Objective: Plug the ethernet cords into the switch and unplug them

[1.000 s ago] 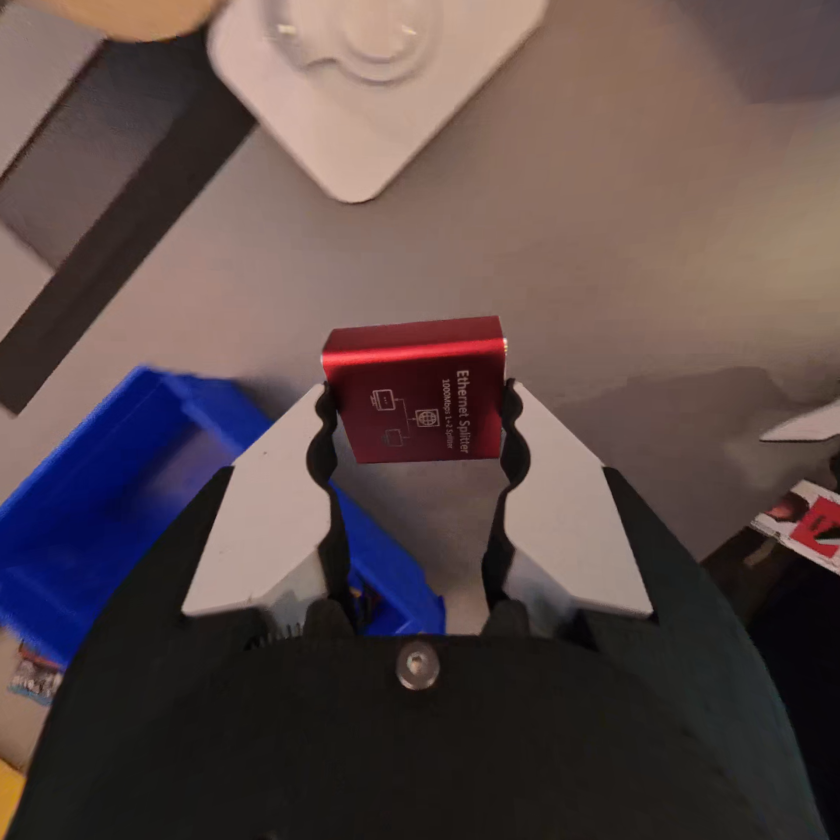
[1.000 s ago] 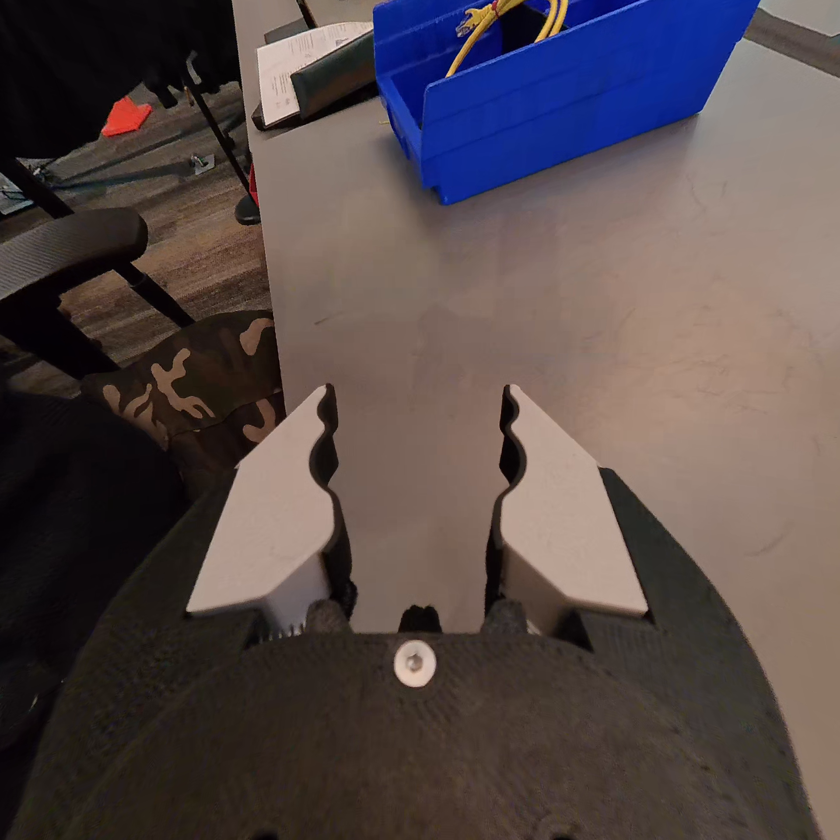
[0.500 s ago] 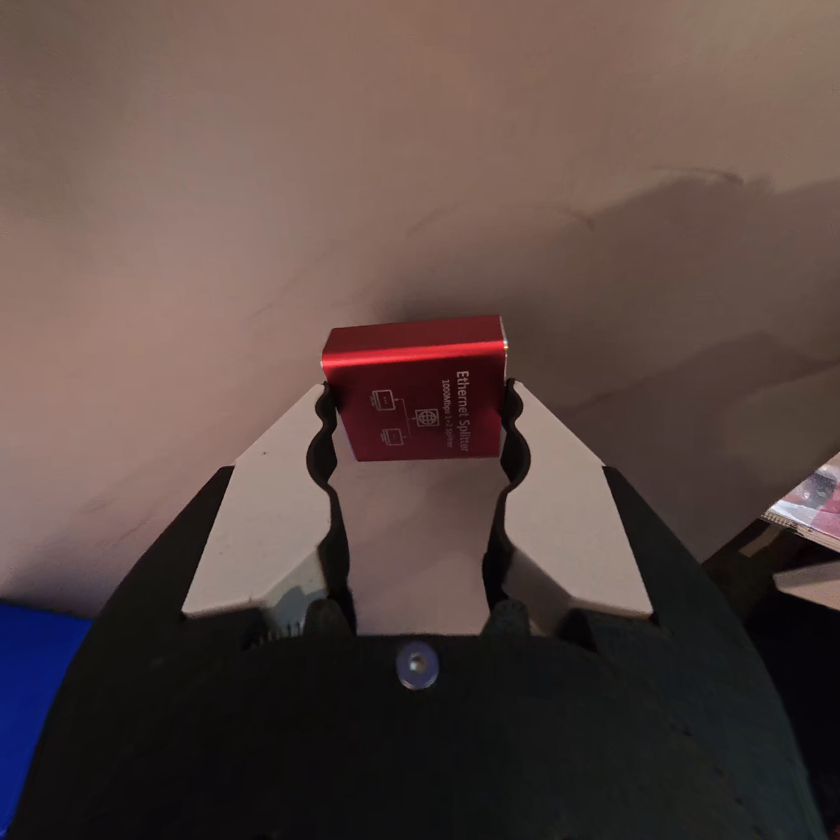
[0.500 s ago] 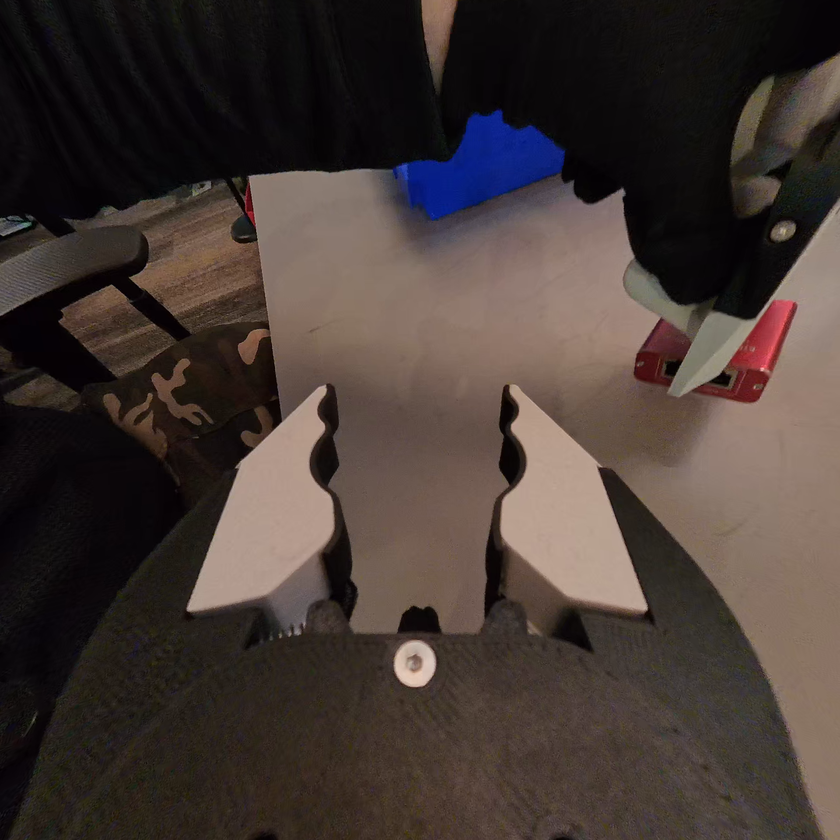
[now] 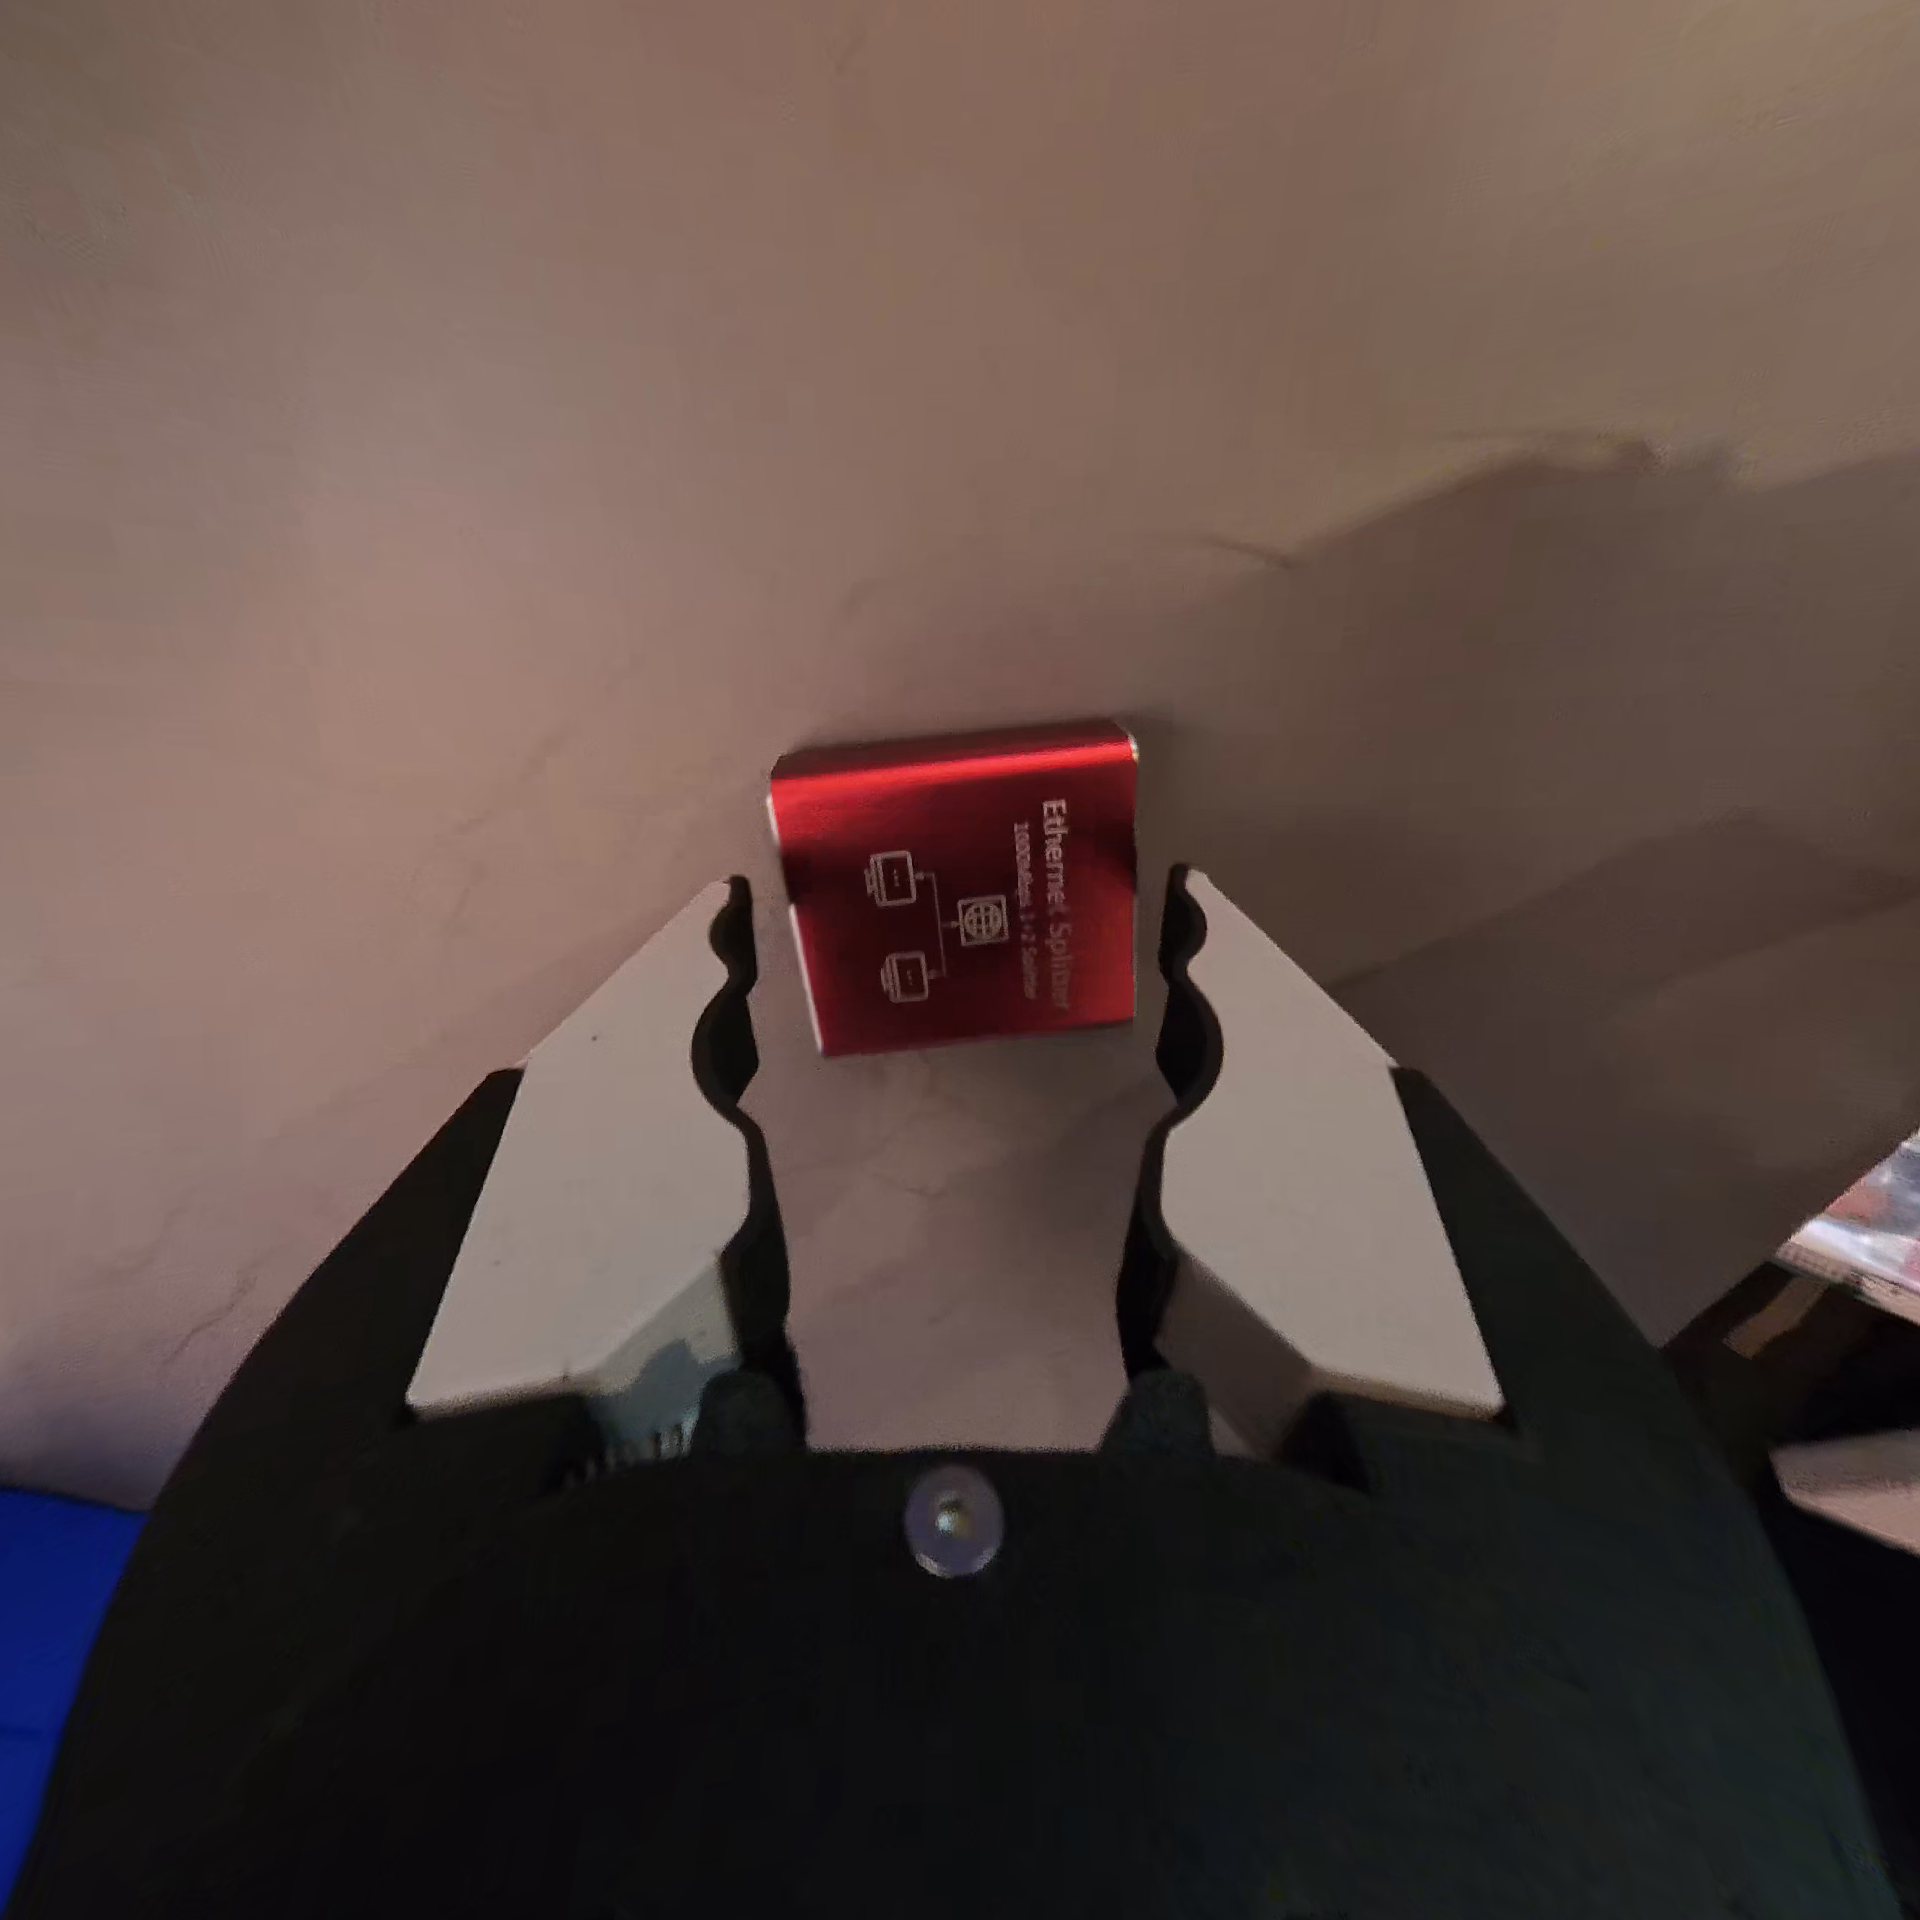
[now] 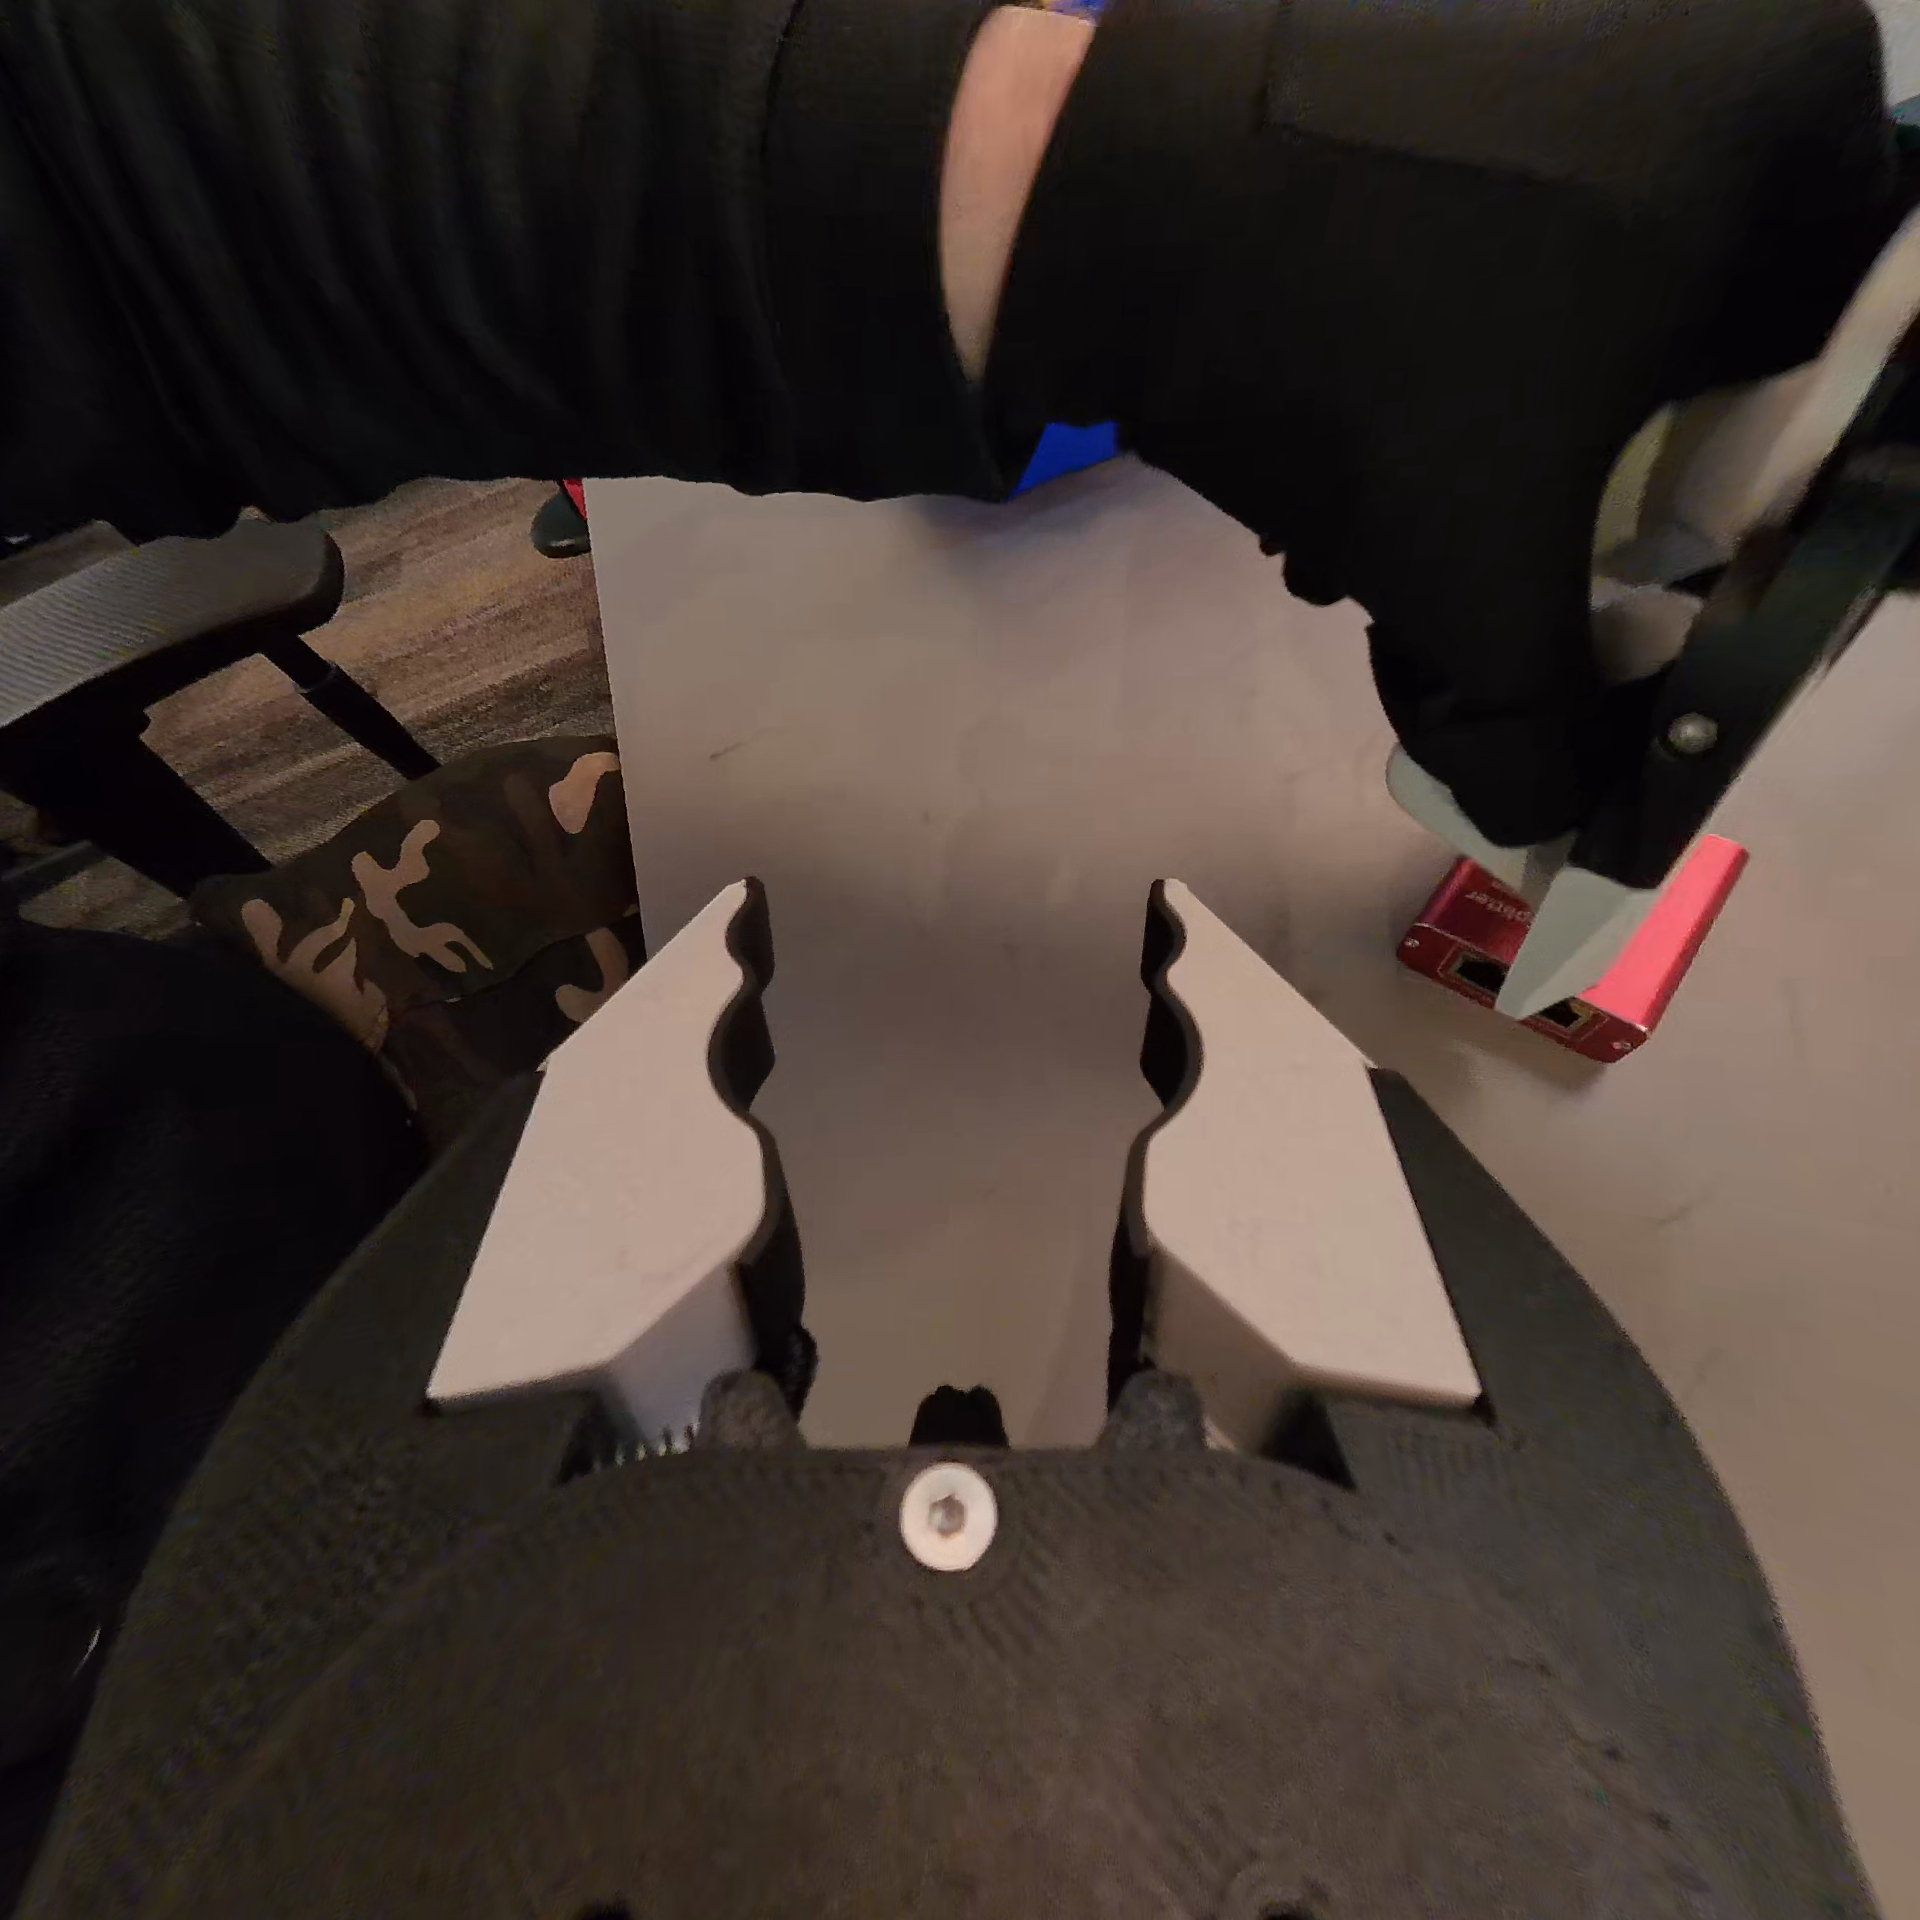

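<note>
The red switch (image 5: pixel 956 894) lies flat on the grey table (image 5: pixel 520 520). My left gripper (image 5: pixel 956 878) is open, its two fingers on either side of the switch with a small gap on each side. In the right wrist view the switch (image 6: pixel 1662 935) shows at the right with its two ports facing the camera, and a finger (image 6: pixel 1558 935) of the left gripper stands over it. My right gripper (image 6: pixel 956 888) is open and empty above the table (image 6: pixel 935 727), near its left edge. No ethernet cords are in view.
A blue bin (image 6: pixel 1070 452) is mostly hidden behind the person's black sleeve (image 6: pixel 1351 312); a corner of it shows in the left wrist view (image 5: pixel 52 1621). A chair arm (image 6: pixel 156 613) and camouflage cloth (image 6: pixel 436 894) lie off the table's left edge. Papers (image 5: pixel 1870 1236) lie at right.
My left gripper carried the switch from the bin to the table, set it down and opened off it. My right gripper has stayed open and in place.
</note>
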`<state>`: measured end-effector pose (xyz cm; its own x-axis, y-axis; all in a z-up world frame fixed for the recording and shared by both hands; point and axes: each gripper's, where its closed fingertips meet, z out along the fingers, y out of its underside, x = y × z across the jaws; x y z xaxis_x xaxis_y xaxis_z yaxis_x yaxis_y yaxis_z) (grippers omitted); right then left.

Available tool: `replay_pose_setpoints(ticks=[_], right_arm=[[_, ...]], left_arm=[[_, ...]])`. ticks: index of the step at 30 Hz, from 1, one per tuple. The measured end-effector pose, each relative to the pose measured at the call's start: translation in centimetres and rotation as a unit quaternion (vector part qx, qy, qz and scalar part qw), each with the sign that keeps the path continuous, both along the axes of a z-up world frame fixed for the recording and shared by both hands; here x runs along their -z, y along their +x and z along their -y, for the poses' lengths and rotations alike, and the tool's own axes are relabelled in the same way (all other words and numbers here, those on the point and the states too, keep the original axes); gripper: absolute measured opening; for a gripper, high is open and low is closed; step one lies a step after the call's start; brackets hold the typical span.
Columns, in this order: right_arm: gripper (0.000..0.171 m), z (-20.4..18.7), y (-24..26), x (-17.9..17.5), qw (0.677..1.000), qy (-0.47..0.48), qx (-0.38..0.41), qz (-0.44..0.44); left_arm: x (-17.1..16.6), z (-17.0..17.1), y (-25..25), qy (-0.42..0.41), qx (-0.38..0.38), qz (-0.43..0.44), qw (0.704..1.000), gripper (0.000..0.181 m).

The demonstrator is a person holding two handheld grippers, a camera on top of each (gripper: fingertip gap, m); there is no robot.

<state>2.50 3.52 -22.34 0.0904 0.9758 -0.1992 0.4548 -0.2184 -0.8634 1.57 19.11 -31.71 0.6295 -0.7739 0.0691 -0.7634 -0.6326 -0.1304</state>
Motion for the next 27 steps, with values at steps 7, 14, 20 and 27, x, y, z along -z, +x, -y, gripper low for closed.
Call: replay_pose_setpoints(ticks=[7,14,20,27], right_arm=[[0.071,-0.3,0.2,-0.4,1.0,0.0,0.007,-0.009],[0.071,0.4,-0.4,-0.1,1.0,-0.008,-0.008,-0.006],[0.071,0.6,-0.7,0.6,1.0,-0.004,-0.007,0.009],[0.071,0.4,-0.7,1.2,1.0,-0.005,-0.003,0.019]], left_arm=[[-12.8,-0.9,-10.5,0.254,-0.1,0.035,0.961,0.065],[-15.4,2.3,-35.2,0.346,-0.28,-0.061,0.893,0.065],[-8.6,4.0,-43.3,0.31,-0.279,-0.164,0.894,0.054],[-6.3,3.1,-44.5,0.32,-0.275,-0.186,0.887,0.022]])
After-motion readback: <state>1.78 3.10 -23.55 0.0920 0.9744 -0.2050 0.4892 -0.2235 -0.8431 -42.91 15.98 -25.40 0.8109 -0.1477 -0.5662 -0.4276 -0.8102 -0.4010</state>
